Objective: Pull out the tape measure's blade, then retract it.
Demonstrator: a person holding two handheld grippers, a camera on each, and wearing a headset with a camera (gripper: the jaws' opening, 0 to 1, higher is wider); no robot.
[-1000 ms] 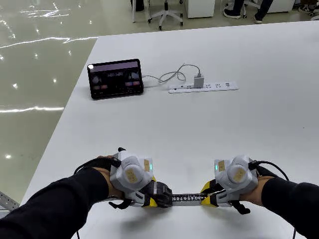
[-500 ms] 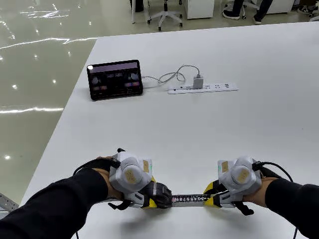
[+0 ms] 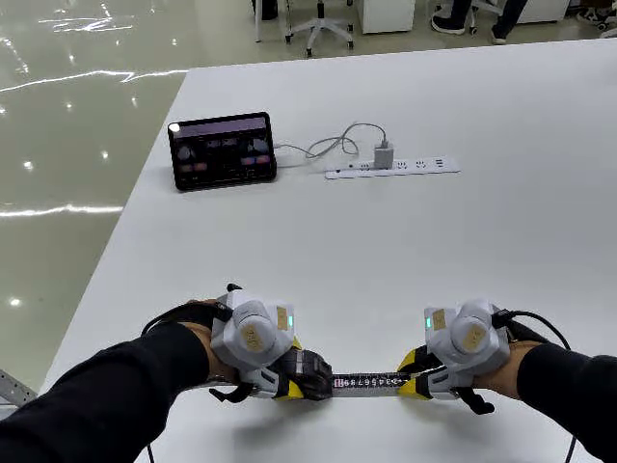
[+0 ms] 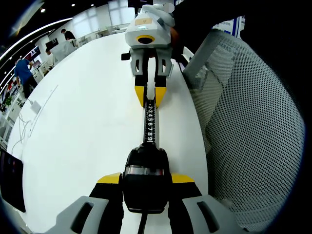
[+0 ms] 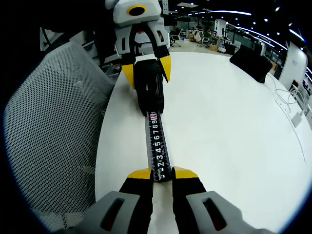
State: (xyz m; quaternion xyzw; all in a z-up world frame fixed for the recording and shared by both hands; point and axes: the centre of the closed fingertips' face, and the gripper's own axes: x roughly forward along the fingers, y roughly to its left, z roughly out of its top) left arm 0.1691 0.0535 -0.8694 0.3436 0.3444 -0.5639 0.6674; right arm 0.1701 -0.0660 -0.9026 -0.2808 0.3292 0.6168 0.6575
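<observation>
Status at this moment, against one second ago.

Tape case (image 3: 313, 376): black, resting on the white bench (image 3: 386, 241) at its near edge. The left hand-held gripper (image 3: 292, 371) clamps it, one yellow-tipped jaw on each flank, as the left gripper view confirms. Neither case nor left gripper has shifted since the earlier frames.

Blade (image 5: 156, 141): drawn straight out of the case mouth, flat and just above the bench, with the printed numerals facing up. The exposed run is slightly longer than a second ago.

Right hand-held gripper (image 5: 162, 174): jaws pressed together on the free end of the blade, pinching it from both edges. It stands to the right of the case and faces it head-on. It has moved a little further from the case than in the earlier frames, and this accounts for the added length of blade.

Other items: a tablet (image 3: 222, 151) with a lit screen lies well beyond the case, toward the bench's far left. A power strip (image 3: 392, 169) with a white charger (image 3: 385, 156) plugged in lies well beyond the case and to the right of that. A cable (image 3: 323, 148) runs from the charger to the tablet. All three are in the same positions as before.

A mesh chair back (image 4: 253, 126) stands on the person's side of the case, off the bench edge.
</observation>
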